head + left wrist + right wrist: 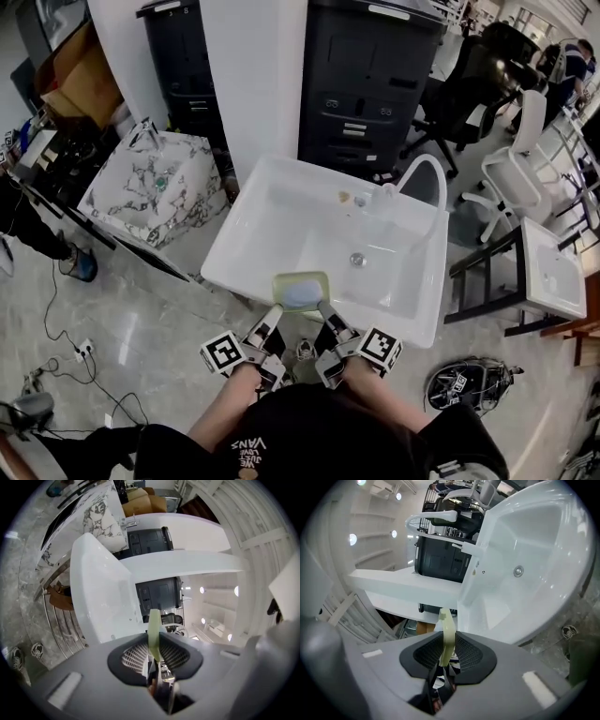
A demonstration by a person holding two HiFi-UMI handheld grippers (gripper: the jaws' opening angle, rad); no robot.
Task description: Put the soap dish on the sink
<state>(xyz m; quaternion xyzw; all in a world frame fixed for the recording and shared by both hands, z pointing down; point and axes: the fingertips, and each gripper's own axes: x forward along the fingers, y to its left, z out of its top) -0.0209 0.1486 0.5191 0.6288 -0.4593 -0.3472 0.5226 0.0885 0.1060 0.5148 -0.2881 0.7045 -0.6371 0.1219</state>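
Left gripper [275, 315] and right gripper [325, 313] each clamp the pale green soap dish [301, 291] over the white sink's [265, 208] front edge, with marble floor [141, 328] below and black cabinets [367, 89] behind.
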